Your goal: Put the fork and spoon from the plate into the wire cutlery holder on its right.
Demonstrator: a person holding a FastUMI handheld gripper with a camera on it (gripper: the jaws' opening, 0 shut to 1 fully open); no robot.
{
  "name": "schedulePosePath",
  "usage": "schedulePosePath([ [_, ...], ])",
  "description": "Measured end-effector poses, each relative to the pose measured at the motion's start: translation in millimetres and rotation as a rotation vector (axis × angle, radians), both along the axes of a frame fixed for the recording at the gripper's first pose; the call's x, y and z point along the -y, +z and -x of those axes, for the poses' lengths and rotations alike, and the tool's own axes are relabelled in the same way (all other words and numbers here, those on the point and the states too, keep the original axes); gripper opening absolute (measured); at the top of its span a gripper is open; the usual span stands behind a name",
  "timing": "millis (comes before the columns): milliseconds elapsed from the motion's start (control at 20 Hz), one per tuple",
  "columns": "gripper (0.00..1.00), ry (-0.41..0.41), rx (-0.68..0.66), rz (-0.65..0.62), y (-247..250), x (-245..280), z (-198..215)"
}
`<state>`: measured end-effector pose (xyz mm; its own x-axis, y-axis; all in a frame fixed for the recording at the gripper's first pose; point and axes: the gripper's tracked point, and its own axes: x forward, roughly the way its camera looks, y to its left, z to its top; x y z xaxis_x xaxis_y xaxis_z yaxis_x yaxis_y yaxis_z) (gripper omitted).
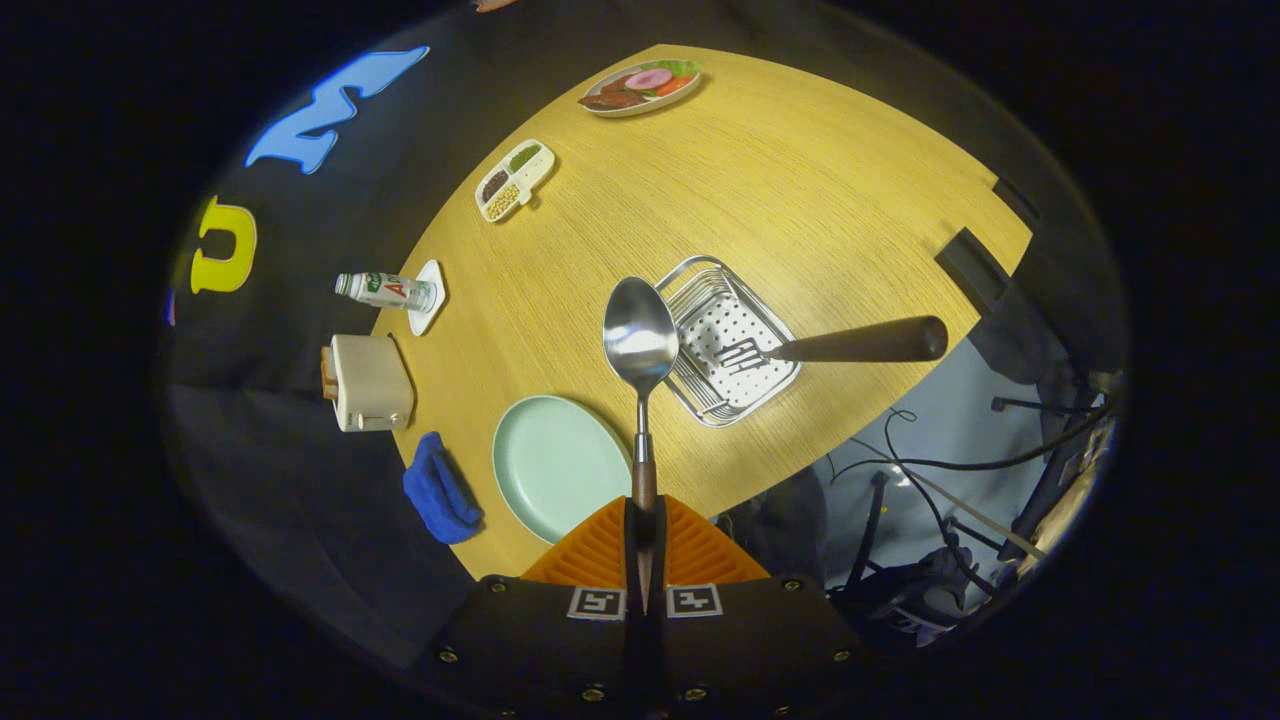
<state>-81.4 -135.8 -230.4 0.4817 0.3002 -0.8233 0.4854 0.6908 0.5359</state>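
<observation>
claw (645, 545) clamped on shiny spoon (640, 345) handle, fork (840, 346) lying in wire holder (728, 340)

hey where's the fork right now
In the gripper view the fork already rests in the wire cutlery holder, tines on its perforated base, dark handle sticking out over the far rim, just beyond the spoon held in the jaws.

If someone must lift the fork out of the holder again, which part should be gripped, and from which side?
Grip the fork by its dark handle, coming from the table-edge side: the handle sticks out over the holder rim, while the tines lie inside. The tool is shut on the spoon.
</observation>
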Motion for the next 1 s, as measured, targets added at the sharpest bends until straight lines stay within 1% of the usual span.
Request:
schedulePosePath([
  [300, 0.01, 0.001, -0.064, -0.015, -12.8, 8.9, 1.8],
  [450, 0.03, 0.012, -0.084, 0.017, -16.3, 14.5, 1.3],
  [500, 0.03, 0.013, -0.084, 0.023, -15.2, 16.5, 0.5],
  [550, 0.06, 0.012, -0.079, 0.027, -13.6, 16.9, -0.3],
  [650, 0.06, -0.001, -0.071, 0.03, -12.7, 19.3, -3.2],
  [700, 0.07, -0.016, -0.052, 0.011, -9.2, 17.3, -6.6],
  [800, 0.26, -0.042, -0.028, -0.012, -1.7, 16.6, -10.1],
  [850, 0.44, -0.048, -0.027, 0.001, -4.0, 18.5, -9.6],
  [1000, 0.44, -0.075, -0.016, -0.008, 0.5, 26.7, -8.0],
])
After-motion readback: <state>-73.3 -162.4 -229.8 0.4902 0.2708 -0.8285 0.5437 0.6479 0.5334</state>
